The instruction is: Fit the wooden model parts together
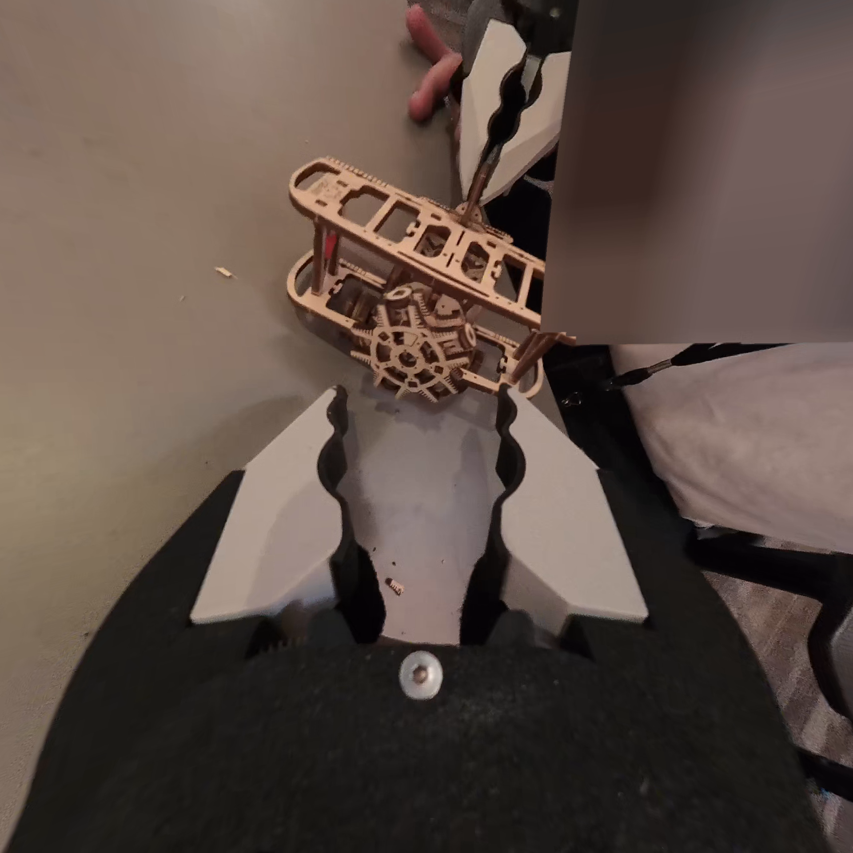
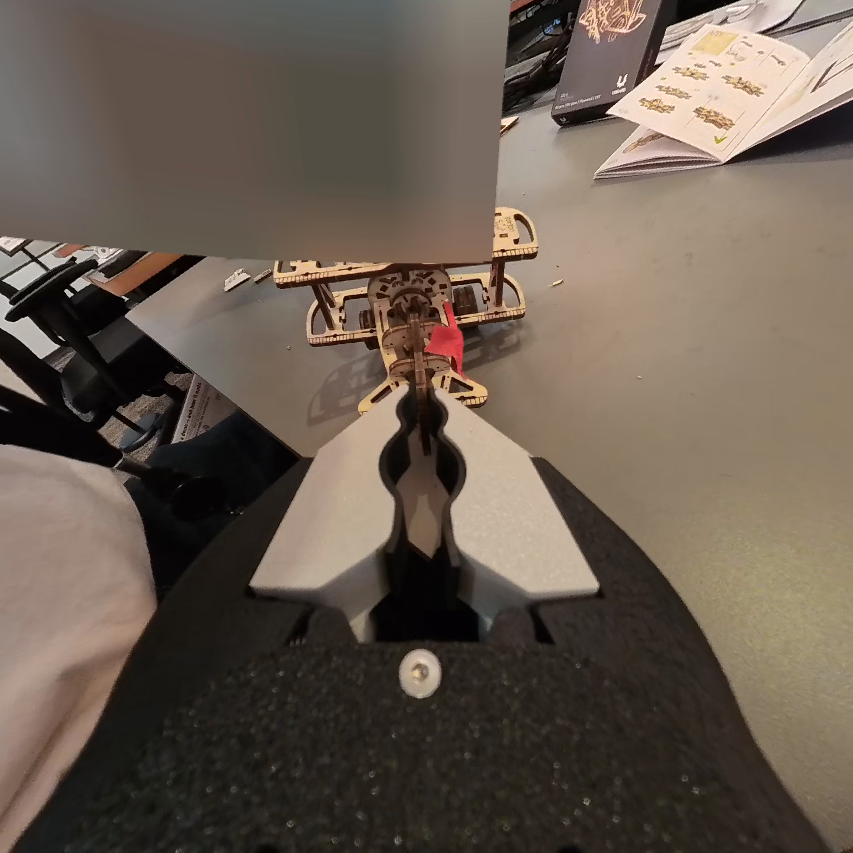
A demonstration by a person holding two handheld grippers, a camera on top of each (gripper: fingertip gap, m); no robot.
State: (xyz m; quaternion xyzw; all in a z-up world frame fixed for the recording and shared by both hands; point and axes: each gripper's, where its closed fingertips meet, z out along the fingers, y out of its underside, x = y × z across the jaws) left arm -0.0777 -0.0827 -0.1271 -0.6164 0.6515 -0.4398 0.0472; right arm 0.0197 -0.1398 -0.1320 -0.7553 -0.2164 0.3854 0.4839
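A wooden biplane model (image 1: pixel 415 249) stands on the grey table (image 1: pixel 138 231), its round engine nose (image 1: pixel 411 355) facing my left gripper (image 1: pixel 421 397). The left gripper is open and empty, its fingertips just short of the nose, one on each side. My right gripper (image 2: pixel 421 397) is shut on the thin upright tail fin (image 2: pixel 421 364) at the rear of the biplane (image 2: pixel 406 295). It also shows in the left wrist view (image 1: pixel 480 184), behind the upper wing. A red scrap (image 2: pixel 445 344) sticks out beside the fuselage.
The plane sits close to the table edge (image 2: pixel 207 369), with a chair base (image 2: pixel 69 323) beyond it. An open instruction booklet (image 2: pixel 720 92) and a black box (image 2: pixel 604 55) lie at the far right. Small wood scraps (image 2: pixel 240 279) lie on the table. A person's fingers (image 1: pixel 434 78) rest near the right gripper.
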